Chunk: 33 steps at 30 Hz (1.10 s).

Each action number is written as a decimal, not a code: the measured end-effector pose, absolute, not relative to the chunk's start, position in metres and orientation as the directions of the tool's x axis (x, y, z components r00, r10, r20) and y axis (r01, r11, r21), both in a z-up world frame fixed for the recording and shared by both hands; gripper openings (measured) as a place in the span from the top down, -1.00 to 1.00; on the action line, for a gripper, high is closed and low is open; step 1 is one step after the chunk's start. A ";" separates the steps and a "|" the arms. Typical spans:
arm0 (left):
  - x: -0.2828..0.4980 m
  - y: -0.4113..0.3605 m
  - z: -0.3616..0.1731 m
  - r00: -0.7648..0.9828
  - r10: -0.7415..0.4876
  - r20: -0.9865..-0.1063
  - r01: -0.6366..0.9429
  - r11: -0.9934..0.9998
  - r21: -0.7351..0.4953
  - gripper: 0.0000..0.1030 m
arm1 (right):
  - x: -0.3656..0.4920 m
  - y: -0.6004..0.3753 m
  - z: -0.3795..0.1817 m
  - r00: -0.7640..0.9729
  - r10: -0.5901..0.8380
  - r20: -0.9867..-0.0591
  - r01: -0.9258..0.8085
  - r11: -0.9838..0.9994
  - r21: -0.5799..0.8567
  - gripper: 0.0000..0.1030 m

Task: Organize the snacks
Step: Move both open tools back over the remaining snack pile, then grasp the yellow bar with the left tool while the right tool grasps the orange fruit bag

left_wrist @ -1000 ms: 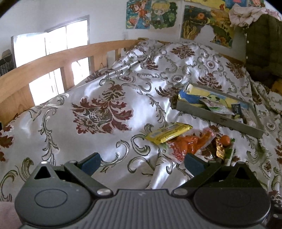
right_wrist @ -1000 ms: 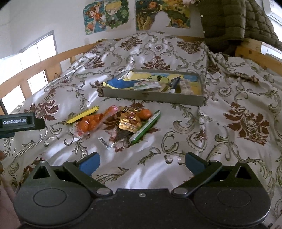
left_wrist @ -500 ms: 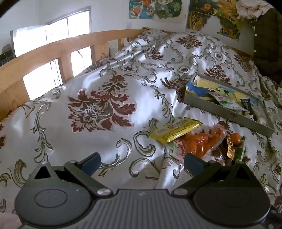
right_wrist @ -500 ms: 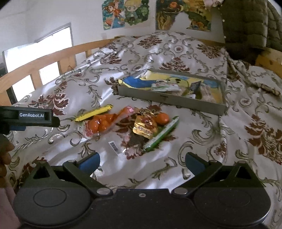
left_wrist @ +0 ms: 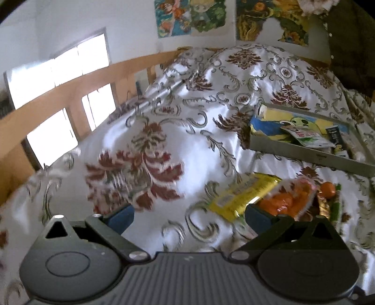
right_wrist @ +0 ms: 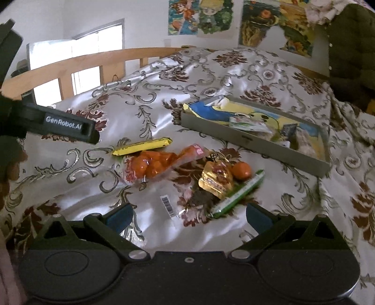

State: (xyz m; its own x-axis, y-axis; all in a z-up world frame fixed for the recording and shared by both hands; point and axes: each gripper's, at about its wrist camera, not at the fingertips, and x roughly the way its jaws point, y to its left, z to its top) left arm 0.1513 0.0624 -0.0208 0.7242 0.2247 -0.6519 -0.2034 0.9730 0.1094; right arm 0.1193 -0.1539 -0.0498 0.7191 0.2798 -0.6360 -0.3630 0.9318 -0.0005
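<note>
Snacks lie loose on a patterned bedspread: a yellow bar (right_wrist: 143,147) (left_wrist: 243,196), a clear bag of orange sweets (right_wrist: 161,164) (left_wrist: 288,199), a gold packet (right_wrist: 216,179), an orange ball (right_wrist: 241,170) and a green stick pack (right_wrist: 236,194). A grey tray (right_wrist: 253,143) (left_wrist: 304,154) behind them holds several packets. My left gripper (left_wrist: 187,217) is open and empty, just left of the yellow bar; it also shows in the right wrist view (right_wrist: 70,127). My right gripper (right_wrist: 187,214) is open and empty, in front of the pile.
A wooden bed rail (left_wrist: 70,93) runs along the left with a window behind it. Posters hang on the far wall (right_wrist: 201,18). A dark green quilted jacket (right_wrist: 351,47) hangs at the far right. A flat clear wrapper with a barcode (right_wrist: 168,206) lies near my right gripper.
Both grippers have moved forward and lower toward the snack pile, which now looks larger. The left gripper has closed in on the yellow bar. Both stayed open.
</note>
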 end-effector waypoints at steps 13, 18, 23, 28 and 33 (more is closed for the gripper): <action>0.183 0.098 -0.022 0.684 -0.028 -0.729 -0.066 0.993 -0.101 -1.00 | 0.146 -0.146 -0.053 0.660 0.393 -0.640 -0.424 0.898 0.114 -0.99; 0.206 0.104 -0.023 0.691 -0.146 -0.708 0.075 0.989 -0.131 -1.00 | 0.166 -0.134 -0.055 0.628 0.465 -0.624 -0.475 0.864 0.166 -0.99; 0.225 0.100 -0.036 0.691 -0.221 -0.688 0.188 0.974 -0.124 -1.00 | 0.185 -0.133 -0.061 0.610 0.495 -0.619 -0.474 0.854 0.215 -0.99; 0.245 0.103 -0.056 0.592 -0.372 -0.715 0.317 0.923 -0.218 -1.00 | 0.203 -0.137 -0.069 0.575 0.523 -0.629 -0.461 0.843 0.279 -0.97; 0.264 0.107 -0.067 0.506 -0.437 -0.744 0.395 0.884 -0.250 -1.00 | 0.213 -0.137 -0.073 0.554 0.541 -0.633 -0.444 0.835 0.326 -0.88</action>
